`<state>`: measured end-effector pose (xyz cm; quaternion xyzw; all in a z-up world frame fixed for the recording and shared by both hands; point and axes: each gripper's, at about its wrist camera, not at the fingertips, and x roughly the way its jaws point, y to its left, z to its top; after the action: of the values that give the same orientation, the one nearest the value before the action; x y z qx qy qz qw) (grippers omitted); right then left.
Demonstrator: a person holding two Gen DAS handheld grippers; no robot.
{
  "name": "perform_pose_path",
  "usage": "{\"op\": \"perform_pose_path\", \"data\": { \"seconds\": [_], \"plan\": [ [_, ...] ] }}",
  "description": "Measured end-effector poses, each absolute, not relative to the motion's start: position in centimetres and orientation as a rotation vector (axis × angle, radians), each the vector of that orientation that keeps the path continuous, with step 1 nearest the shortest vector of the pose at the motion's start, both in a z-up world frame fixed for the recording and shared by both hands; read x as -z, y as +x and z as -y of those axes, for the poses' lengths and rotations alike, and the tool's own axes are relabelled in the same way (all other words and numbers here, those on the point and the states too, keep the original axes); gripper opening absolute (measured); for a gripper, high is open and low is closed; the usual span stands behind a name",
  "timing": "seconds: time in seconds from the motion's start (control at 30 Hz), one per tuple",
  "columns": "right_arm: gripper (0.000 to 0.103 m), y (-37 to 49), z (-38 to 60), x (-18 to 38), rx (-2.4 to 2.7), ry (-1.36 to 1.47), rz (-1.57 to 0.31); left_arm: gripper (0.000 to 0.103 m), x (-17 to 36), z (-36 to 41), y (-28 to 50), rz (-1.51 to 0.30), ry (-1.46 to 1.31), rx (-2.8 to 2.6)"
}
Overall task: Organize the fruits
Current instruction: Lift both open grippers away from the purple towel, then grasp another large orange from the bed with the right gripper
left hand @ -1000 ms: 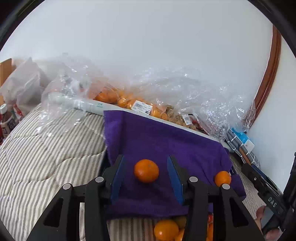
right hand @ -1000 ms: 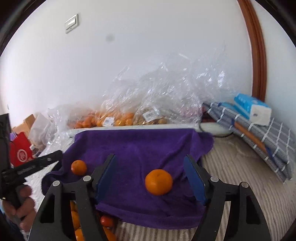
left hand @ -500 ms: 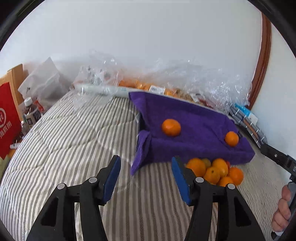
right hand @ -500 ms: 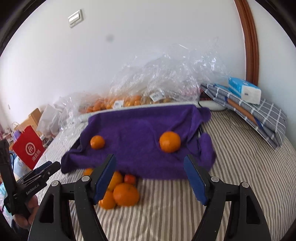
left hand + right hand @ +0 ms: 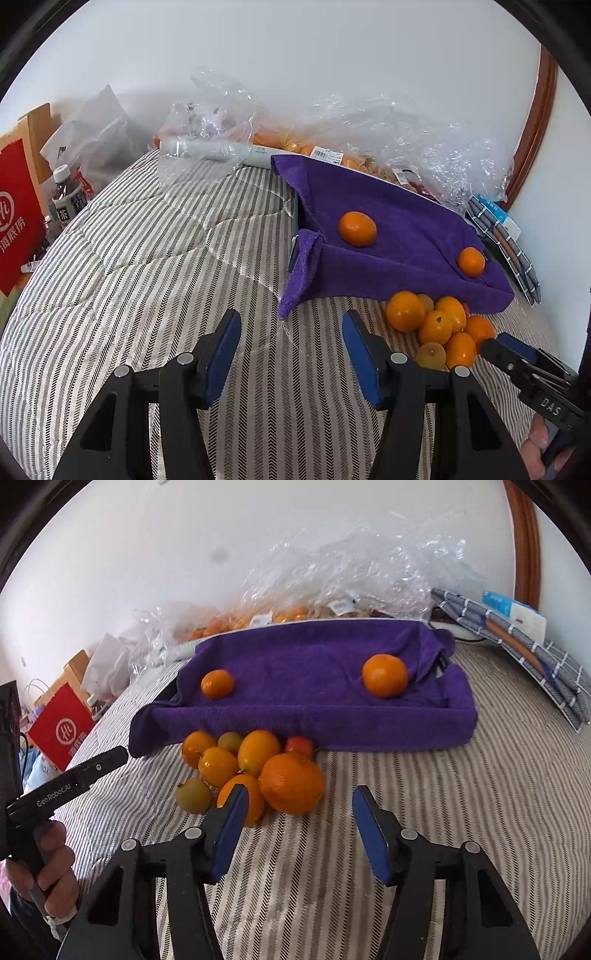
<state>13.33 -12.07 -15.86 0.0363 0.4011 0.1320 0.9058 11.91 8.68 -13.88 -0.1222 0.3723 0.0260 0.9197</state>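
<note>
Right wrist view: two oranges (image 5: 384, 675) sit on the purple towel (image 5: 295, 664); the fruit pile (image 5: 251, 771) waits just in front. Your right gripper (image 5: 297, 825) has just been closing, nothing between its jaws. Left gripper (image 5: 290, 349) is part open, empty. Most fruit's left.

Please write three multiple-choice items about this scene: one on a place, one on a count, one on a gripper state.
1. Where is the loose fruit pile?
A. on the striped bedding, in front of the towel-covered tray
B. on the purple towel
C. inside a plastic bag

2. How many oranges lie on the purple towel?
A. none
B. two
C. five

3. What is between the right gripper jaws?
A. an orange, clamped
B. a bottle
C. nothing; they stand open

Answers: 1 A, the pile rests on the bedding. 2 B, one small, one larger. 3 C, only bedding shows there.
</note>
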Motion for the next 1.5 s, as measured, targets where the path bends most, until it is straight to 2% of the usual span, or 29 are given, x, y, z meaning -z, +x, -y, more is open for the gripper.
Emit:
{"op": "perform_pose_path", "data": {
  "seconds": [0.5,0.63,0.8,0.97,1.23,1.37,1.5],
  "plan": [
    [0.058,15.5,13.2,16.9,-0.397,0.195,-0.900,0.055,14.0,-8.1,12.3,-0.780,-0.232,-0.016],
    [0.042,15.7,13.9,17.2,-0.432,0.245,-0.910,0.057,14.1,-8.1,12.4,-0.788,-0.231,-0.011],
    [0.041,15.8,15.6,17.3,-0.424,0.346,-0.900,0.057,14.2,-8.4,12.4,-0.796,-0.248,-0.020],
    [0.041,14.3,17.1,15.8,-0.271,0.199,-0.835,0.057,14.3,-8.3,12.5,-0.800,-0.238,-0.014],
    [0.043,13.8,16.2,16.6,-0.218,-0.006,-0.869,0.057,14.4,-8.3,12.7,-0.814,-0.244,-0.003],
    [0.045,15.0,15.7,17.2,-0.235,-0.028,-0.889,0.058,14.5,-7.9,12.6,-0.825,-0.243,0.041],
    [0.042,15.1,15.9,17.5,-0.243,-0.030,-0.901,0.058,14.4,-6.4,12.3,-0.827,-0.206,0.139]
  ]
}}
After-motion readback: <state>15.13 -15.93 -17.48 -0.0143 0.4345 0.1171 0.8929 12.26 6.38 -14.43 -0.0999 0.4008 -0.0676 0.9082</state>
